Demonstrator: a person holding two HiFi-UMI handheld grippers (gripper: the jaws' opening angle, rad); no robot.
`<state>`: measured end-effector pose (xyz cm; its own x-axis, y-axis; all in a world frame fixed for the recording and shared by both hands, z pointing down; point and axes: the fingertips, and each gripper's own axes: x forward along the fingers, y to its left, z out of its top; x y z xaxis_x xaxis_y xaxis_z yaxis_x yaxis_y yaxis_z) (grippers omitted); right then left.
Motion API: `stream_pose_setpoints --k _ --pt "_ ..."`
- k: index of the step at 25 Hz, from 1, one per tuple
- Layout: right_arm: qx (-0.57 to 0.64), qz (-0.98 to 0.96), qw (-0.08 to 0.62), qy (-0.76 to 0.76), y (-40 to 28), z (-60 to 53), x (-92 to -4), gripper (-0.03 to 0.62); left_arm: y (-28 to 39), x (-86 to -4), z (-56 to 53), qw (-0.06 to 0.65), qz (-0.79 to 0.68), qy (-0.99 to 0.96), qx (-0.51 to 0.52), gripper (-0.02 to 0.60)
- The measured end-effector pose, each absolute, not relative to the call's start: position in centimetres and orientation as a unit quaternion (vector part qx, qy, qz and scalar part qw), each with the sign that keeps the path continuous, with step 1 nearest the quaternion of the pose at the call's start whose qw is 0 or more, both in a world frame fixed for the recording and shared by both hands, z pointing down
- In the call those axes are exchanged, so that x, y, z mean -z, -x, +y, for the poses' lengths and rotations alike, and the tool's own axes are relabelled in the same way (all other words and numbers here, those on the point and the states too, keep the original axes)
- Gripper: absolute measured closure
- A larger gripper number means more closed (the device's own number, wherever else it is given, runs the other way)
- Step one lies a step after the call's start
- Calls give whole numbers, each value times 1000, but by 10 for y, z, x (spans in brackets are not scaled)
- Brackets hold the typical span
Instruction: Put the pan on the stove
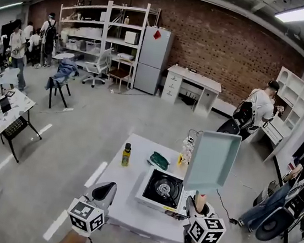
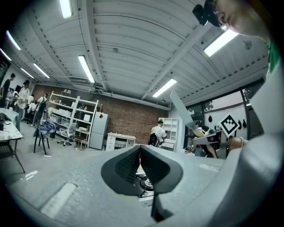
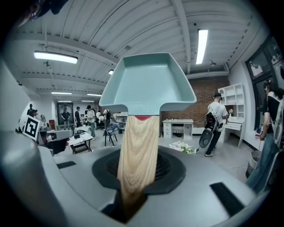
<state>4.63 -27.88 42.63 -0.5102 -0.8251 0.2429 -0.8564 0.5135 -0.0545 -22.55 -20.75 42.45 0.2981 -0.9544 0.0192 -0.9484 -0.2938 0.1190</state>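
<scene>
- Right tongs (image 3: 135, 179) clamped on the wooden handle (image 3: 138, 146); pan (image 1: 212, 160) held aloft, tipped up on edge, just right of the stove (image 1: 161, 188).
- Left tongs (image 2: 140, 165) pressed together, empty, over the table (image 1: 122, 200).

White table with a stove and a few small things

The white table (image 1: 125, 201) stands on the grey floor (image 1: 84, 131). A white single-burner stove (image 1: 161, 189) with a black top sits just off the table's centre, toward 3 o'clock. From the stove, an upright yellow bottle (image 1: 126, 155) with a dark cap stands at 10 o'clock. A crumpled green pouch (image 1: 159, 160) lies at 12 o'clock. A clear plastic bundle (image 1: 188, 146) sits at 1 o'clock on the far corner, beside something small and yellow (image 1: 180, 159).
</scene>
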Motion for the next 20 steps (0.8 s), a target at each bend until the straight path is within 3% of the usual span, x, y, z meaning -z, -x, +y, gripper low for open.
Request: stream_pose_setpoints --k 20 --pt "-87 -882 140 -441 -98 -365 -456 507 167 -420 -284 43 -606 -794 6 565"
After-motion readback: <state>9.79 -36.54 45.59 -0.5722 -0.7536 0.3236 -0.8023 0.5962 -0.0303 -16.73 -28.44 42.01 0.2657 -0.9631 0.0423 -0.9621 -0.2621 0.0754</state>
